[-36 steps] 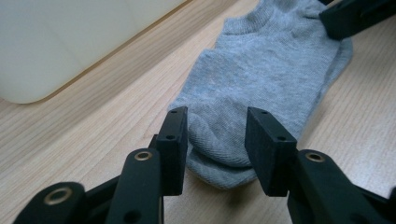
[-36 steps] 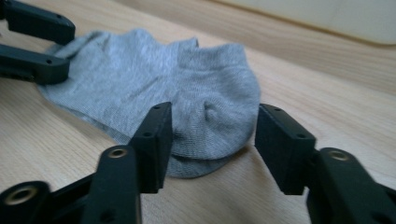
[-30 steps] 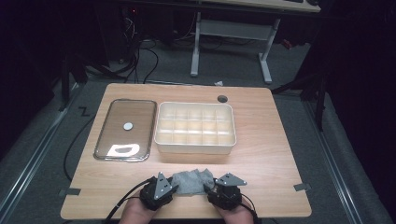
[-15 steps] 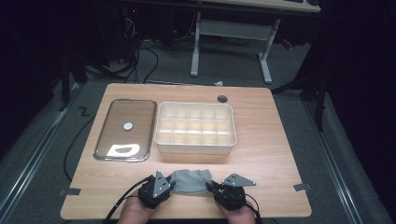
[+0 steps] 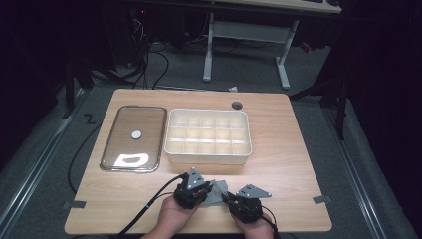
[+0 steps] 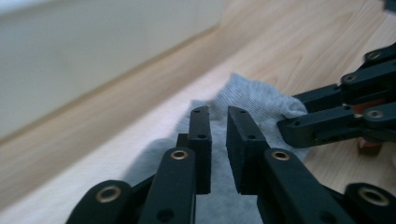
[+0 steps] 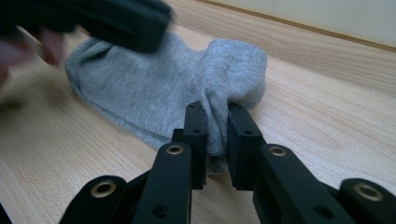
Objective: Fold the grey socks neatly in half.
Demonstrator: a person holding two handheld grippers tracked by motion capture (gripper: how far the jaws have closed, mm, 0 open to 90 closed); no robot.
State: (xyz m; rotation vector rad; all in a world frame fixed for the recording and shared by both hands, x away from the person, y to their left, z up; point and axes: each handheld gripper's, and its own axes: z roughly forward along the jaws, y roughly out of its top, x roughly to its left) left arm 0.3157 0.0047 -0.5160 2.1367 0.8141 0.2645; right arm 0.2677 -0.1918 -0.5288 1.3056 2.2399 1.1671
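Right gripper (image 7: 215,112) is clamped on a fold of the grey sock (image 7: 154,88). Left gripper (image 6: 218,116) has just been closing over the sock, jaws nearly together; a pinch seems unlikely.

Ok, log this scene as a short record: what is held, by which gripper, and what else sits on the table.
held item: grey sock, lying on the table
right gripper: shut on a fold of the sock
left gripper: jaws have just been closing, narrow gap, over the sock, no pinch visible
divided tray: cream, compartments look empty, beyond the sock
lid: clear, lies flat left of the tray
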